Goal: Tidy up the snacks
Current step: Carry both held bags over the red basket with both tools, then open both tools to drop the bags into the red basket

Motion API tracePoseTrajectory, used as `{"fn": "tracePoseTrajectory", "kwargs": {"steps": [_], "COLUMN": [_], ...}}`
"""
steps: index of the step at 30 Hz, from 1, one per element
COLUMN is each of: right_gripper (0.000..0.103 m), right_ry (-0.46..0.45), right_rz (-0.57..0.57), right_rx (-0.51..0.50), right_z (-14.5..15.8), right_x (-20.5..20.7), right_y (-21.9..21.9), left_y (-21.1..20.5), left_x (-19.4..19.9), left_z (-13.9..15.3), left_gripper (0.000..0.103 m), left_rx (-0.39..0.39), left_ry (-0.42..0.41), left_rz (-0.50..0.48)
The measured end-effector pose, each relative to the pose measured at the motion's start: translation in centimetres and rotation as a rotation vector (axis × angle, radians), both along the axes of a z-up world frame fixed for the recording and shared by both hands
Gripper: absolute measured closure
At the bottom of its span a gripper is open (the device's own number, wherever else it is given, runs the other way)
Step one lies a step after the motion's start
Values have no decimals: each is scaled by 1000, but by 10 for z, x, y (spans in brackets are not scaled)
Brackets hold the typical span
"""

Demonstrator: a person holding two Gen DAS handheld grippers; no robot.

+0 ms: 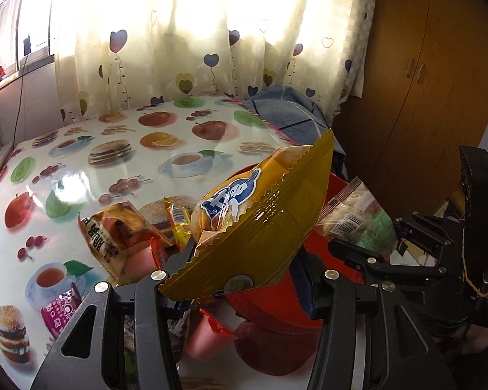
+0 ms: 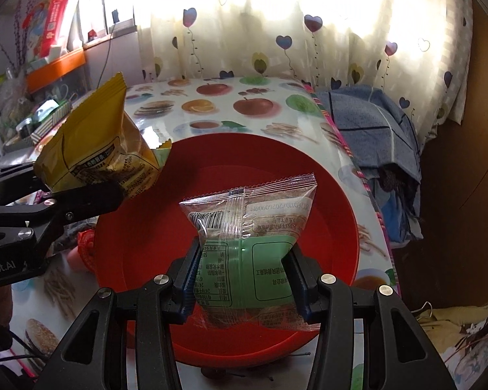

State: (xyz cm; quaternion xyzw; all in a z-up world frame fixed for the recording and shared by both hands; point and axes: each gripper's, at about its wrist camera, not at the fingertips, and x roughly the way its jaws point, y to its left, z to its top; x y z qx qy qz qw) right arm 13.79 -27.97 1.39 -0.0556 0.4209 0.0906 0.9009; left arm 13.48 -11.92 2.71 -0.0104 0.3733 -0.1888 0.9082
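In the left wrist view my left gripper [image 1: 244,269] is shut on a yellow snack bag [image 1: 270,201], which tilts up to the right above the table. A red bowl [image 1: 336,183] shows behind and under the bag. In the right wrist view my right gripper [image 2: 244,260] is shut on a clear packet with a green label [image 2: 247,227], held upright over the red bowl [image 2: 325,195]. The bowl's inside looks bare. The yellow bag [image 2: 94,159] hangs over the bowl's left rim in the left gripper [image 2: 81,195]. The clear packet [image 1: 358,217] also shows at right in the left wrist view.
Loose snacks lie on the fruit-print tablecloth [image 1: 81,169] left of the bowl: an orange-brown packet [image 1: 114,230], a magenta packet [image 1: 60,308] and pink sausages [image 1: 208,341]. A blue cloth [image 2: 374,120] lies past the table's right edge. A cluttered shelf [image 2: 48,65] stands at left.
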Motion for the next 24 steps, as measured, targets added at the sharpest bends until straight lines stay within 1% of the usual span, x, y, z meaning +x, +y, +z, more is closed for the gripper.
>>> {"fn": "tracePoseTrajectory", "kwargs": {"steps": [6, 9, 11, 14, 18, 20, 24], "right_gripper": [56, 54, 50, 48, 47, 47, 47], "right_ry": [7, 12, 2, -18, -40, -47, -53], "right_rz": [5, 16, 14, 7, -3, -9, -15], "right_rx": [12, 17, 9, 14, 22, 27, 32], "right_z": [-2, -1, 1, 6, 13, 16, 20], "right_x": [1, 0, -3, -7, -14, -18, -24], "right_y": [-4, -4, -4, -6, -11, -12, -12], "left_y": [-13, -18, -21, -24, -25, -24, -20], "left_x": [8, 9, 10, 10, 9, 5, 0], "left_z": [-14, -16, -16, -16, -13, -10, -5], "left_gripper": [51, 51, 51, 50, 49, 43, 43], "left_rx": [24, 48, 53, 56, 27, 7, -22], "left_ry": [38, 25, 21, 22, 26, 19, 10], "left_rz": [-35, -50, -63, -77, -97, -105, -102]}}
